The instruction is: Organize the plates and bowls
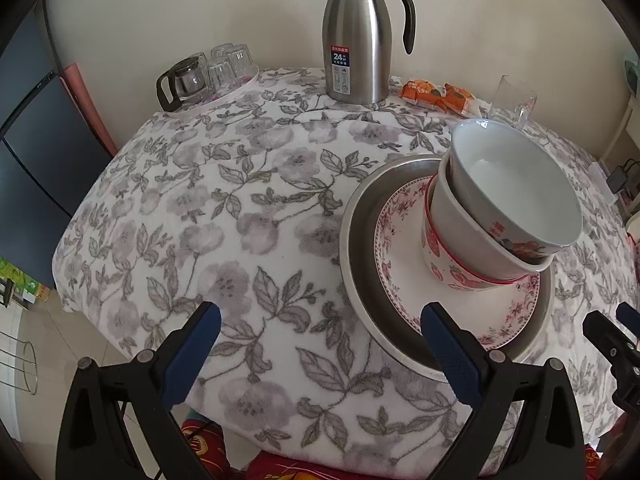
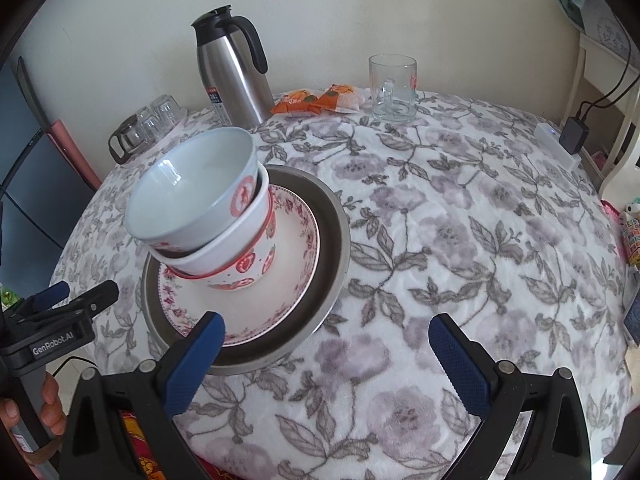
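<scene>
**Stack nearly complete; top bowl seated askew**

Left gripper (image 1: 320, 324): fingers (image 1: 192, 356) spread wide, nothing between them, held low at the near edge of the counter (image 1: 248, 184), just left of the stack. Right gripper (image 2: 326, 336): fingers (image 2: 460, 364) likewise parted and empty, just right of the stack, left pad overlapping the tray rim in that view.

Stack, bottom to top: metal tray (image 1: 356, 248) on the floral cloth; patterned plate (image 1: 400, 248) inside it; red-print bowl (image 1: 448, 268) on the plate; white bowl (image 1: 452, 212) nested in that; pale bowl (image 1: 516, 184) uppermost, tilted toward the left gripper's side and not seated level.

Status, by judgement: gathering done, no loose plate or bowl elsewhere on the counter. Remaining: level the top bowl, perhaps centre the bowls, which sit off-centre on the plate.

Background items, well apart from the stack: flask (image 1: 356, 40), glasses on a small tray (image 1: 212, 76), snack packets (image 1: 436, 96), glass mug (image 2: 392, 88).

View differences: left wrist shows the full glass set and coffee pot plainly, mug half hidden behind the bowls. Right wrist shows the mug whole, a charger (image 2: 574, 136) at far right, plus the left gripper from the side with a hand (image 2: 50, 400) on its handle.
</scene>
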The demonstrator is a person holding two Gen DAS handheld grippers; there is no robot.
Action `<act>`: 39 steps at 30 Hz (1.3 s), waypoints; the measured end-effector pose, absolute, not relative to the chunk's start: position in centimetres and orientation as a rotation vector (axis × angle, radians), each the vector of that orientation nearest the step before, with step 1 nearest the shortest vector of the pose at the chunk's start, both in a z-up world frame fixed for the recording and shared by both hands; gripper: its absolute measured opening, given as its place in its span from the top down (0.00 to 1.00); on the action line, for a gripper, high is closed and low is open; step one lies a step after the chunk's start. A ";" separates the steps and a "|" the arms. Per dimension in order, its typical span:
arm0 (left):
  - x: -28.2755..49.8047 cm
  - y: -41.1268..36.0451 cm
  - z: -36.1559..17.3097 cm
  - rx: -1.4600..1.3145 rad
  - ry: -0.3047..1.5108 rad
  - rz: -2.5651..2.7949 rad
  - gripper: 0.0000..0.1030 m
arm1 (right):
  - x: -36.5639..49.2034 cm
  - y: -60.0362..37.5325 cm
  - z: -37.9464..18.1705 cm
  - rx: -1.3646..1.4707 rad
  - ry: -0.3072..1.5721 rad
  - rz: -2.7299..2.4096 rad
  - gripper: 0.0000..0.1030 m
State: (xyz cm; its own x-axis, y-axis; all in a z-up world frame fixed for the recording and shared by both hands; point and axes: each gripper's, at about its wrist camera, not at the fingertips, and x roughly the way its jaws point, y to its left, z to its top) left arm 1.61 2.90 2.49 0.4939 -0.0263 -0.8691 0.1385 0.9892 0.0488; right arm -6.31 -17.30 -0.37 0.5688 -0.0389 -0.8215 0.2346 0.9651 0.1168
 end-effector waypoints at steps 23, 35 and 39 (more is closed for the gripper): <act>1.0 3.2 1.3 0.103 1.135 -0.129 0.03 | -7.5 -16.7 -1.1 0.190 0.955 -0.158 0.00; 1.1 3.1 1.2 0.113 1.141 -0.133 0.03 | -7.3 -16.8 -1.4 0.190 0.963 -0.160 0.00; 1.1 3.1 1.1 0.115 1.140 -0.134 0.03 | -7.2 -16.6 -1.5 0.185 0.964 -0.157 0.00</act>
